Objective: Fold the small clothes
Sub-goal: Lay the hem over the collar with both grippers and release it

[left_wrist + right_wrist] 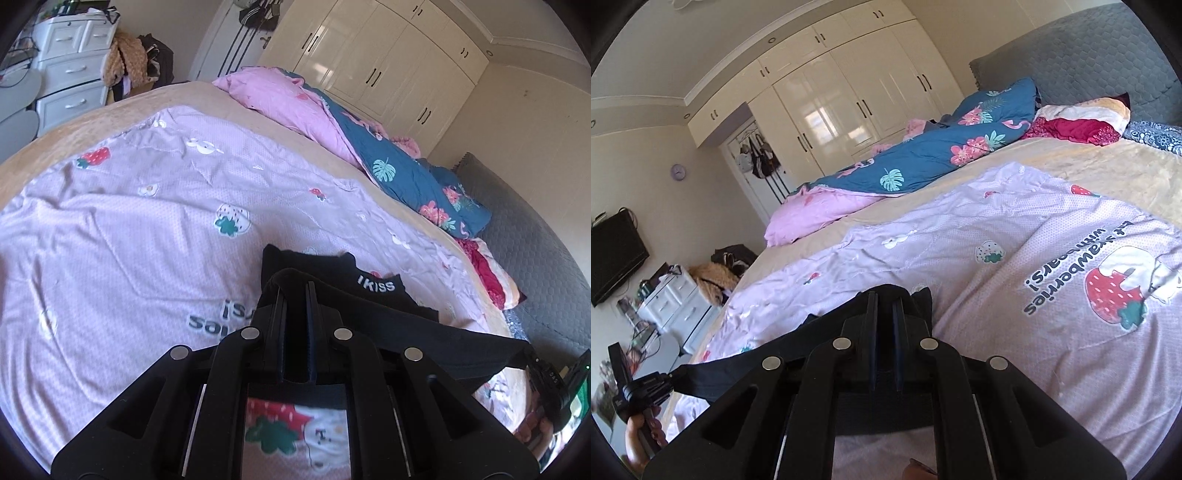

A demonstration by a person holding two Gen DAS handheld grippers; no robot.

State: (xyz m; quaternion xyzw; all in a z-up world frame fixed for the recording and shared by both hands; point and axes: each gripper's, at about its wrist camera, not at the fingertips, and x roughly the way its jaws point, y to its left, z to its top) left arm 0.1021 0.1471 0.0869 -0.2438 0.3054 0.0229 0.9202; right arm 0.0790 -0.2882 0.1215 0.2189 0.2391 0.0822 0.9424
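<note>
Garment (373,291), small and black with white "IKISS" lettering, stretched above the lilac strawberry-print sheet (147,229) near the bed's (110,122) near edge. Clamped on one end by the left gripper (294,286), on the other by the right gripper (884,295).

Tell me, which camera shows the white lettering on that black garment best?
The left wrist view: the black garment hangs from the left gripper with its white lettering facing the camera. The right wrist view shows only plain black cloth stretched from the right gripper, with no lettering visible.
</note>
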